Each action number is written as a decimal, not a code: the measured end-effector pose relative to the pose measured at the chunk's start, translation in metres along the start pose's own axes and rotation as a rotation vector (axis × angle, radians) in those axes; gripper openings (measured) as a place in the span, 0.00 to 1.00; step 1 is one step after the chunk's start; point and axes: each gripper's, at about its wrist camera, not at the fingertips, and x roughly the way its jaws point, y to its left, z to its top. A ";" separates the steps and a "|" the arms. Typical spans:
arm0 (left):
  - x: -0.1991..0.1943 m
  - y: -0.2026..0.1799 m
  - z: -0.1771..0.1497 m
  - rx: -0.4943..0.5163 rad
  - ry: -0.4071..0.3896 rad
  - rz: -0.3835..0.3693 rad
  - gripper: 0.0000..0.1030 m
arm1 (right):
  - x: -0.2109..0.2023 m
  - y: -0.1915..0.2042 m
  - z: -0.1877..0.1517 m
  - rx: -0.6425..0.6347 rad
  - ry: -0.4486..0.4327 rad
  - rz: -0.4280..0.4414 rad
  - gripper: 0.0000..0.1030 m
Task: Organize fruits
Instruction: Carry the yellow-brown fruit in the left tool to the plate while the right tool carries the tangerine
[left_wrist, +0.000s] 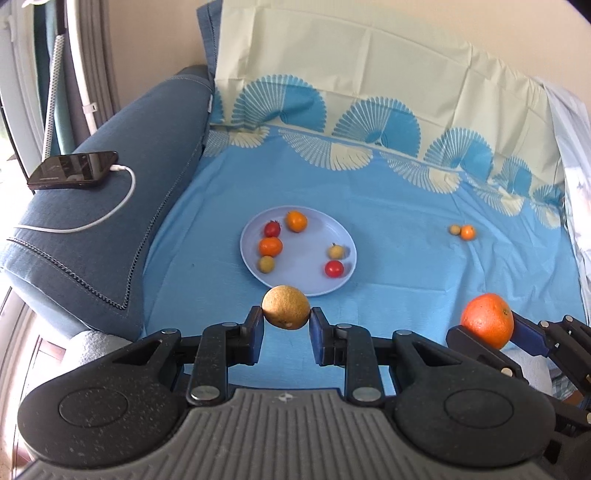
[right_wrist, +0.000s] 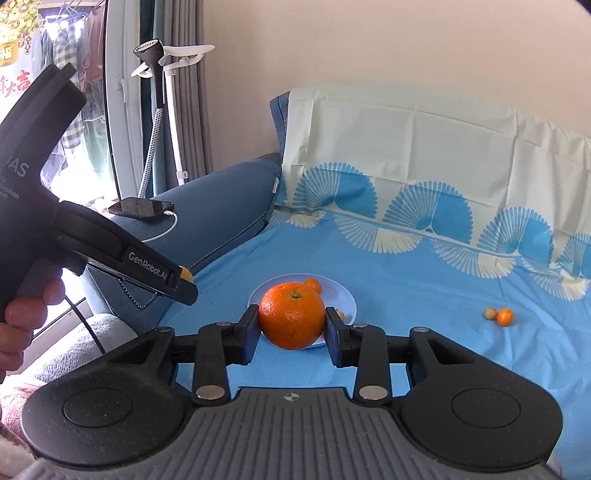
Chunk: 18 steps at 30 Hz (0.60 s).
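My left gripper (left_wrist: 286, 320) is shut on a yellow-brown round fruit (left_wrist: 286, 306), held above the blue cloth just in front of a pale blue plate (left_wrist: 317, 236). The plate holds several small fruits: red, orange and yellow. My right gripper (right_wrist: 291, 325) is shut on a large orange (right_wrist: 291, 320); the orange also shows at the right of the left wrist view (left_wrist: 487, 319). A small orange fruit (left_wrist: 467, 232) and a small yellow one (left_wrist: 455, 229) lie together on the cloth to the right of the plate, also in the right wrist view (right_wrist: 504, 316).
A dark blue sofa arm (left_wrist: 110, 206) on the left carries a phone (left_wrist: 74, 170) with a white charging cable. A cream and blue patterned cloth (left_wrist: 369, 92) covers the backrest. A white stand (right_wrist: 173, 110) is by the window.
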 end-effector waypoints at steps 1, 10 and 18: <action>-0.001 0.002 0.000 -0.004 -0.006 0.003 0.28 | 0.000 0.002 0.001 -0.003 0.002 -0.002 0.37; 0.000 0.019 0.001 -0.029 -0.025 0.002 0.28 | 0.009 0.020 0.002 -0.044 0.039 -0.007 0.37; 0.010 0.027 0.003 -0.047 -0.011 -0.006 0.28 | 0.020 0.024 0.002 -0.050 0.073 -0.011 0.37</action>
